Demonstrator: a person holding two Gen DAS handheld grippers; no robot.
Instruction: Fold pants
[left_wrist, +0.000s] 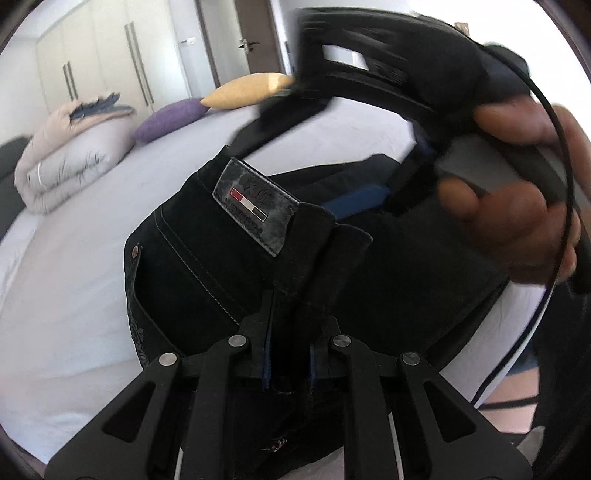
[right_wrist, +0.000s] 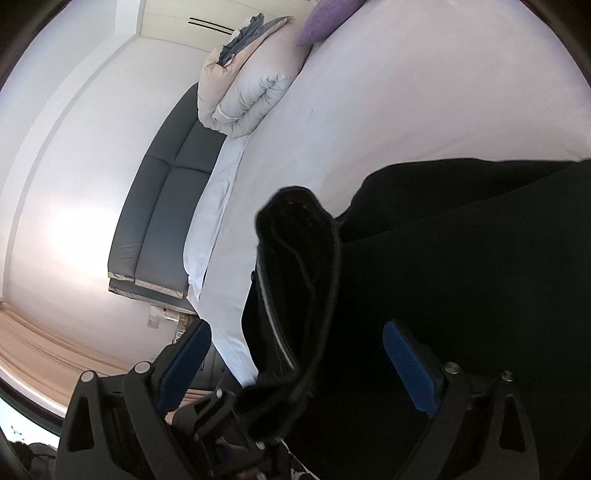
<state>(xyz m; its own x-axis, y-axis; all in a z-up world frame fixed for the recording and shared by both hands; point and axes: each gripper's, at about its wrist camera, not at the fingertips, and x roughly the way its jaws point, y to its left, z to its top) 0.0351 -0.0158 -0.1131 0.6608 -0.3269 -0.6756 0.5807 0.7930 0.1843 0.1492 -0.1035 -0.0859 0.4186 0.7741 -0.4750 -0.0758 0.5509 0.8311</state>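
Black denim pants (left_wrist: 207, 266) with a grey leather waist patch (left_wrist: 255, 206) lie bunched on the white bed sheet (left_wrist: 74, 295). My left gripper (left_wrist: 290, 325) is shut on a fold of the waistband, and dark cloth fills the gap between its blue pads. In the right wrist view my right gripper (right_wrist: 295, 369) stands open, its blue pads (right_wrist: 410, 373) wide apart. A raised fold of the pants (right_wrist: 299, 258) sits between and ahead of them, and neither pad presses on it. In the left wrist view a hand (left_wrist: 517, 192) holds that right gripper, blurred, above the pants.
A folded pale duvet (left_wrist: 70, 158) lies at the bed's far end, with a purple cushion (left_wrist: 170, 118) and a yellow cushion (left_wrist: 247, 90) beside it. White wardrobe doors (left_wrist: 110, 66) and a room door stand behind. A grey padded headboard (right_wrist: 166, 206) runs along the bed edge.
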